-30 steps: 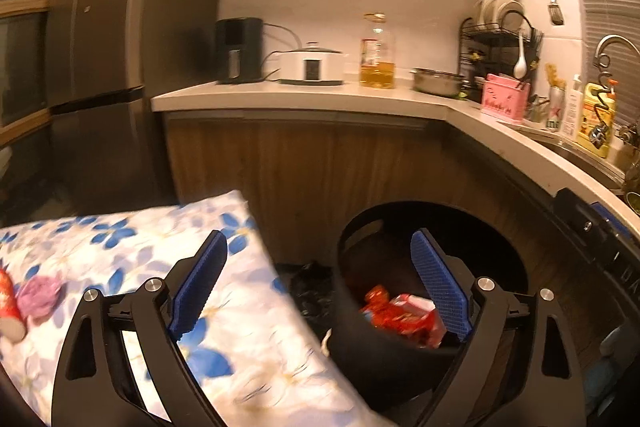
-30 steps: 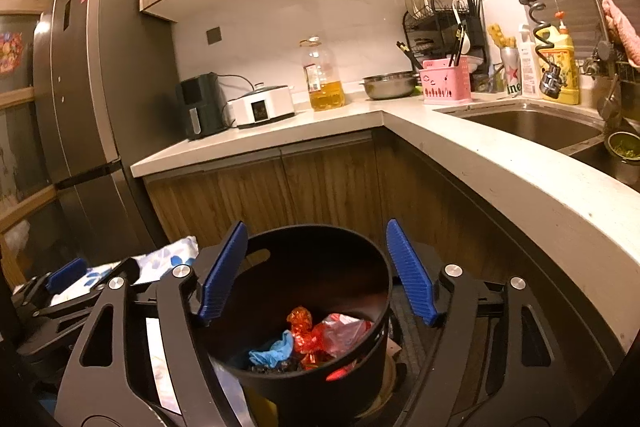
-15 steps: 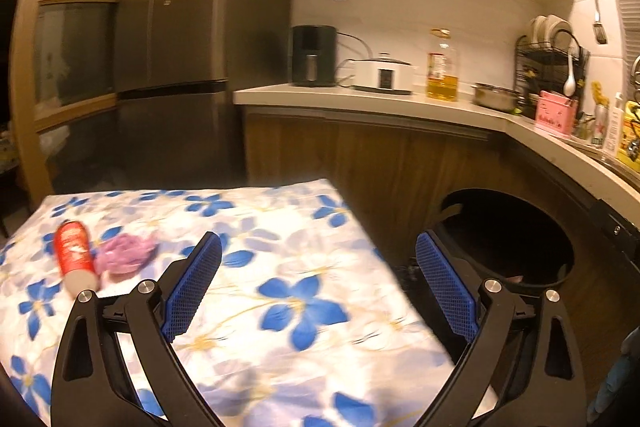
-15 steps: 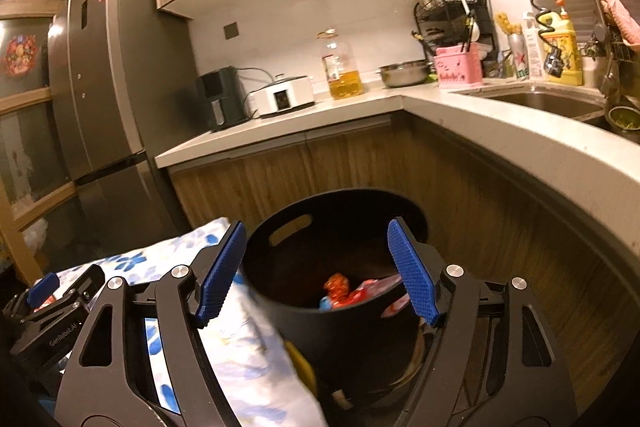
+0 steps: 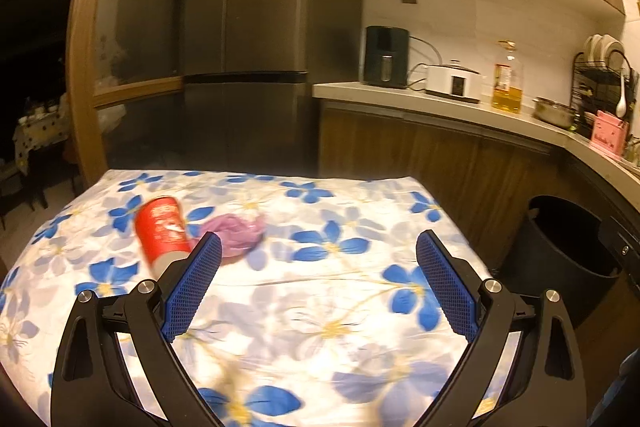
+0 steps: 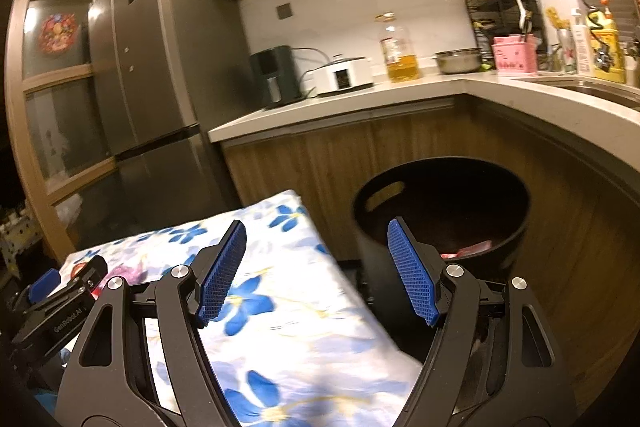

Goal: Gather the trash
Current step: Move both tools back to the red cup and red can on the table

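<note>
Left wrist: 1 red cup [image 5: 162, 231], 1 purple wad [image 5: 234, 229]

The left gripper [image 5: 318, 281] is held over the cloth-covered table [image 5: 328, 311], toward its near edge, with its jaws spread wide and nothing between the blue pads [image 5: 193, 285]. The right gripper [image 6: 316, 273] is held above the table's right edge, jaws likewise parted and empty. From the right wrist view, the left gripper [image 6: 56, 301] is seen low at the left.
</note>
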Tool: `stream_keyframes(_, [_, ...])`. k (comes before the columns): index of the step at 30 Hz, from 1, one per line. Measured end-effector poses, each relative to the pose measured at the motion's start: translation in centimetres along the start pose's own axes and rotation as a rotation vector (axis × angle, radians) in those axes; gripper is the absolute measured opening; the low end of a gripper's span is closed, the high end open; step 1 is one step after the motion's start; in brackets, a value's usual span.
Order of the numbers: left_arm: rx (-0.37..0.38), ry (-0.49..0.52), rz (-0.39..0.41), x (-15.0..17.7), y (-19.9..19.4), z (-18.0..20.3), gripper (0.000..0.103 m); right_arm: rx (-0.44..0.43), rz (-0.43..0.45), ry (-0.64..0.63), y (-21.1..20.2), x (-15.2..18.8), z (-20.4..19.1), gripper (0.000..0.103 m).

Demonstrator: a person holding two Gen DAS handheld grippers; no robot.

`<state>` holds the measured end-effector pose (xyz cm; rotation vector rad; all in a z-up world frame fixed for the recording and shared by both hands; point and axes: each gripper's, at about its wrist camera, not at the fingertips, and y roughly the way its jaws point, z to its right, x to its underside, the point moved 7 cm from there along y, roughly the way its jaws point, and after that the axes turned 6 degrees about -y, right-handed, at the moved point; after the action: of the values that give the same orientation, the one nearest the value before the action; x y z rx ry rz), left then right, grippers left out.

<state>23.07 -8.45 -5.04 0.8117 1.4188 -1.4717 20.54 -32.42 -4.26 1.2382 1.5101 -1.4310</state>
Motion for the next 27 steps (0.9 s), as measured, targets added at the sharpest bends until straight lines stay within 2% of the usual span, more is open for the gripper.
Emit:
stream_keyframes(15, [-0.164,-0.124,-0.007,-0.3,1.6,-10.7,0.094,-0.180,-0.056,-0.088,4.0,1.9,-11.5,0.072])
stream_keyframes(27, [-0.269,-0.211,-0.003,-1.0,1.8,-18.2,0.094,-0.341,-0.195,-0.211,10.2,5.5,-23.0,0.072])
